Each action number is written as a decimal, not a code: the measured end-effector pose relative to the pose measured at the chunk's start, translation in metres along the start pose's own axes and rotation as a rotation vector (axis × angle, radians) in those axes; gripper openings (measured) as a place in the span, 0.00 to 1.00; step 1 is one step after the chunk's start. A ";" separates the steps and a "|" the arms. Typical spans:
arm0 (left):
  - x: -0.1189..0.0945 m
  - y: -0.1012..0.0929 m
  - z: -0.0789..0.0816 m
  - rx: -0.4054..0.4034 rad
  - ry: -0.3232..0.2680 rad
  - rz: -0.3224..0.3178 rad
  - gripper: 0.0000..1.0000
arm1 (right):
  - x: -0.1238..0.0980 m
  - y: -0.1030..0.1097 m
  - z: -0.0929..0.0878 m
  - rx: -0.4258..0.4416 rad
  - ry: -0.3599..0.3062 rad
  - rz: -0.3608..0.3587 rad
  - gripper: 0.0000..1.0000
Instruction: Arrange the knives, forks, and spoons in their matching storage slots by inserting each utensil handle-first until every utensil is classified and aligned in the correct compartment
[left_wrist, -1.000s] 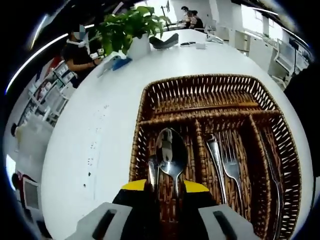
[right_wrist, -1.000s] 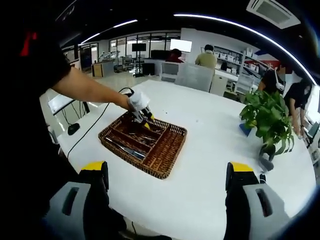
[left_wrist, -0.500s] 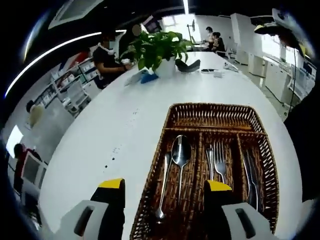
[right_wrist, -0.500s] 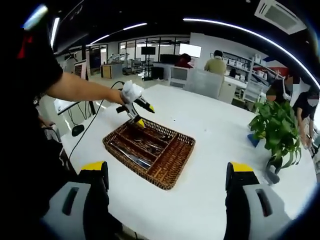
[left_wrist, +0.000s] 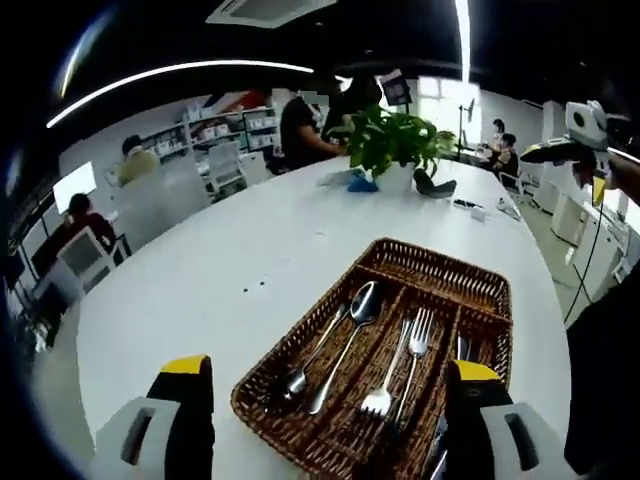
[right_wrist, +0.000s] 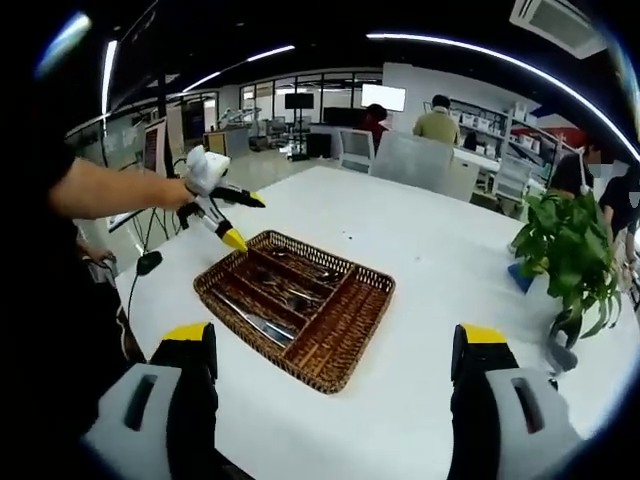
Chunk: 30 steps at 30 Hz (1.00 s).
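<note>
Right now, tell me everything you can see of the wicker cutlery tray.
The wicker cutlery tray is a brown, woven, rectangular basket lying flat on the white table. Woven dividers split it into long slots plus one crosswise compartment at one end. One slot holds two spoons, the next two forks, and another holds knives. Neither claw touches it; the left claw hovers open beside one corner.

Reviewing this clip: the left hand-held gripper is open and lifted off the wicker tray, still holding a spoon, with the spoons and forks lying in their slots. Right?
Not quite: the left hand-held gripper holds nothing. Its jaws stand open and empty in the left gripper view. It is lifted off the wicker tray, and the spoons and forks lie in their slots.
</note>
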<state>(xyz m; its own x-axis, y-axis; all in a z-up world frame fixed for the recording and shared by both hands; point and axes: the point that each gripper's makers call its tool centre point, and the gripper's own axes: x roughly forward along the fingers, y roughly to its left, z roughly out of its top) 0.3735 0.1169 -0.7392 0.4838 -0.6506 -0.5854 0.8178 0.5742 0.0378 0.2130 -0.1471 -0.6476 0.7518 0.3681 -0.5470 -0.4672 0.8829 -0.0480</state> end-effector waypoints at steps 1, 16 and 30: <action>-0.002 0.000 -0.001 0.001 -0.003 0.001 1.00 | 0.001 0.000 0.002 0.000 -0.001 -0.001 0.99; -0.087 -0.007 -0.020 -0.106 -0.087 0.096 1.00 | 0.017 0.000 0.002 0.038 -0.013 -0.049 0.99; -0.137 -0.052 -0.036 -0.206 -0.101 0.180 1.00 | 0.013 0.013 -0.021 0.045 0.007 0.029 1.00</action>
<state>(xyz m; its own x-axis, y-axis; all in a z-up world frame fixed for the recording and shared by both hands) 0.2531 0.1939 -0.6900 0.6526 -0.5691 -0.5003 0.6402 0.7673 -0.0376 0.2073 -0.1373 -0.6732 0.7349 0.3916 -0.5537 -0.4670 0.8842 0.0056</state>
